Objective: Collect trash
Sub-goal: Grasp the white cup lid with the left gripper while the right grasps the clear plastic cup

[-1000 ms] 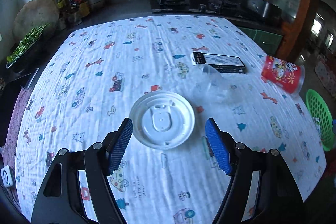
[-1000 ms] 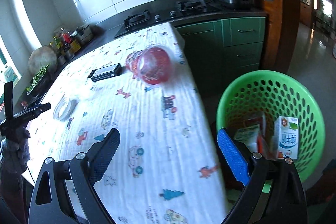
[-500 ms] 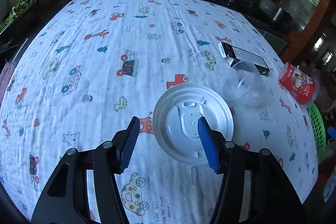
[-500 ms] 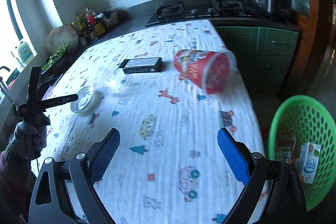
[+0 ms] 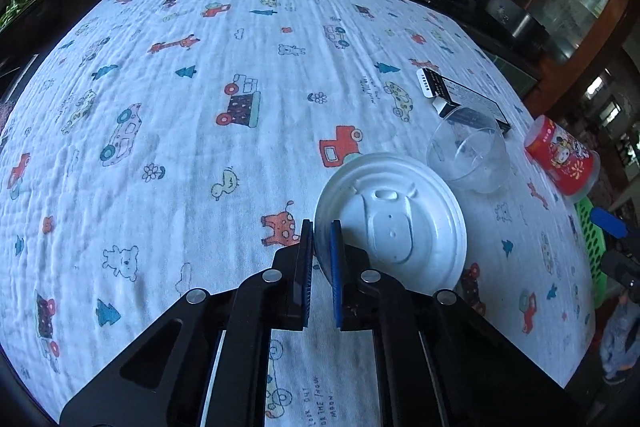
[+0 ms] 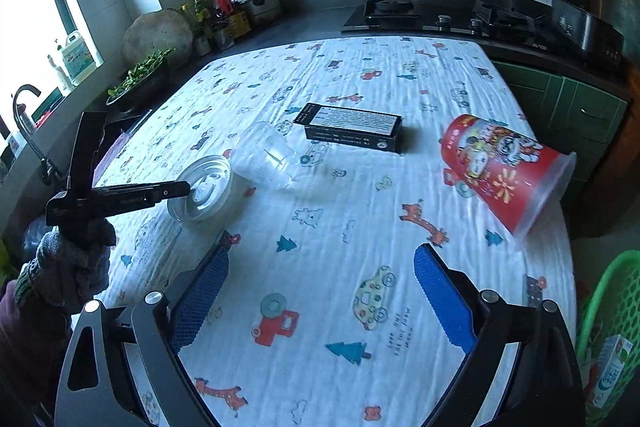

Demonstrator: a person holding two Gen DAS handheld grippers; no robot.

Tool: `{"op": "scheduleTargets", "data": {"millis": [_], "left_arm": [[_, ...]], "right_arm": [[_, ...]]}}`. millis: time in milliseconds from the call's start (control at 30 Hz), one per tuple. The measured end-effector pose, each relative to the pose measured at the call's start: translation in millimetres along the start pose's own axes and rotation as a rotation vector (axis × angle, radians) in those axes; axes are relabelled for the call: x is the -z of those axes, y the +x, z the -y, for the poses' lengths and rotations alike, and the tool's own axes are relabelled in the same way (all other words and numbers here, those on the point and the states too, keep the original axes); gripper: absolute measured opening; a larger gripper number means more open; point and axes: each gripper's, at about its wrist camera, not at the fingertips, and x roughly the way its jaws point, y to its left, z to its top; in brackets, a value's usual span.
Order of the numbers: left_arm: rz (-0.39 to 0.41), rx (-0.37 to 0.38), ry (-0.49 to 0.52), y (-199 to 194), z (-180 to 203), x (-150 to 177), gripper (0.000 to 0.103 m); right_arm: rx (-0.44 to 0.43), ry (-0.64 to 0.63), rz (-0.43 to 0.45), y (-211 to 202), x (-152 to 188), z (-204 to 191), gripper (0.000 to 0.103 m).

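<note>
Left gripper: fingers closing, pinching the rim of one white lid on the worktop. Right gripper: fingers spread, empty. Beyond lie one clear cup, one black box, one red cup. One green basket stands right.

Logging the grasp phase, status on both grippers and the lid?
Left gripper closing on the white lid rim. Right gripper open, empty, above the tablecloth. Clear cup touches the lid's far edge; green basket off the table's right edge.
</note>
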Motion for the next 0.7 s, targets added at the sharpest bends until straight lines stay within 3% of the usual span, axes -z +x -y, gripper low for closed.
{"op": "scheduleTargets", "data": {"millis": [367,700], "left_arm": [[0.043,-0.006,0.032,-29.6,-12.5,-4.4,0.005],[0.032,0.001,0.002,-25.9,-29.0,-5.0,0.005]], "right_arm": [[-0.029,-0.243,-0.07,71.3,-39.5,-43.1,0.091],[-0.093,-0.426,-0.166,130.9,-67.9,-64.0,0.091]]}}
